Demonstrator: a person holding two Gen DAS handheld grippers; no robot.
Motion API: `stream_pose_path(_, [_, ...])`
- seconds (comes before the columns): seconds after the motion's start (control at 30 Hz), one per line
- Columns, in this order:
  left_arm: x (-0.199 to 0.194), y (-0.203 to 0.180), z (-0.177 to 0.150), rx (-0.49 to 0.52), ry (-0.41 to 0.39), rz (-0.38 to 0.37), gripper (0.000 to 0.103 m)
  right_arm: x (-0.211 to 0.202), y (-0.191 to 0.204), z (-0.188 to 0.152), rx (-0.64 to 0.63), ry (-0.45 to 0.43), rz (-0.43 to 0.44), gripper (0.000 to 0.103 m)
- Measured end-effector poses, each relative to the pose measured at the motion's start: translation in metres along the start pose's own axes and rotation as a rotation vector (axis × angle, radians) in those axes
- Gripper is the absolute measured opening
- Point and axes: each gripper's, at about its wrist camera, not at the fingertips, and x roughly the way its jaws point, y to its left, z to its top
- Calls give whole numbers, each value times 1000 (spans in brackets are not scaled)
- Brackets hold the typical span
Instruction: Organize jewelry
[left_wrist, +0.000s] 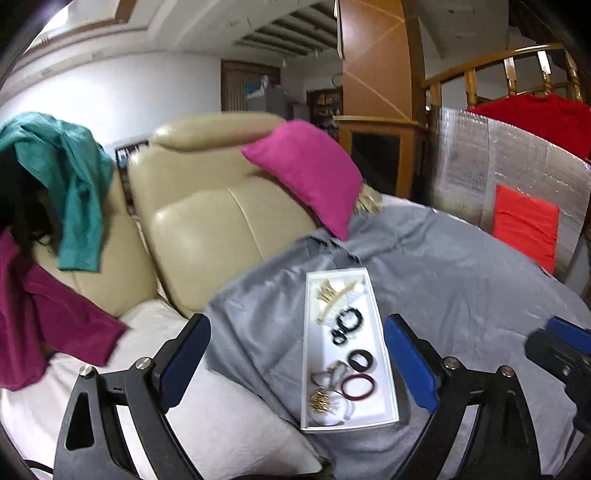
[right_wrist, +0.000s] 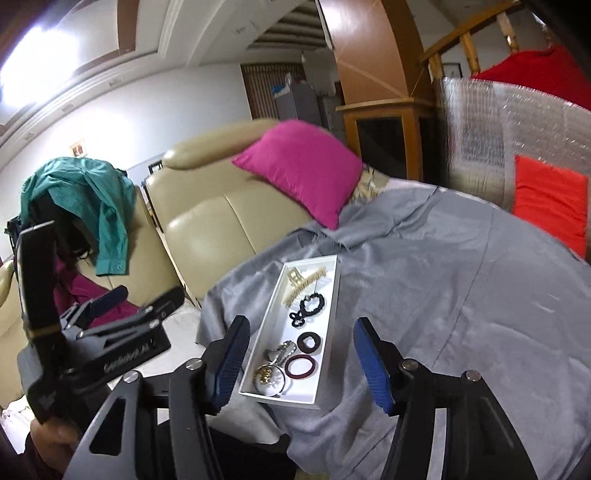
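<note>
free room: grey cloth (left_wrist: 461, 280) bare to the right of the tray, centre-right of the left wrist view; cloth edge drops off left of the tray onto a white cushion (left_wrist: 236, 417)
tray (left_wrist: 384, 354): white, long, rectangular, shallow walls; lower centre in both views, lying on the cloth
tray contents: gold-tone hair claw (left_wrist: 334, 295) at far end; black beaded bracelet (left_wrist: 349, 319) mid; black ring (left_wrist: 361, 360), maroon bangle (left_wrist: 357, 386), tangled gold and silver pieces (left_wrist: 325, 387) at near end
left gripper (left_wrist: 295, 365): blue pads spread wide, nothing between, above the tray
right gripper (right_wrist: 303, 365): pads spread, empty, clear of the tray
background: beige leather sofa (left_wrist: 207, 225), magenta pillow (left_wrist: 306, 170), teal shirt (left_wrist: 70, 177), silver foil panel (left_wrist: 509, 158)
</note>
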Motion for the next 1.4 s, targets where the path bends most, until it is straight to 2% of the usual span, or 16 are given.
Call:
stream_pose_path(0.37, [-73,20,5,97,-66,89,95,-68,40,-19,38,-75,-43,66])
stream_pose_path(0.6, [-104,43,5,95,-81,97,96,-76,60,-31,82,-69,-74,69])
stream_pose_path(1.03, [-117,66,7,63,-122,94,100,-57,94,-35,64,-42,-76,69])
stream_pose_path(1.4, [-110,74,5,67,-125,125,101,-50,102,-36,46,-35,-91,69])
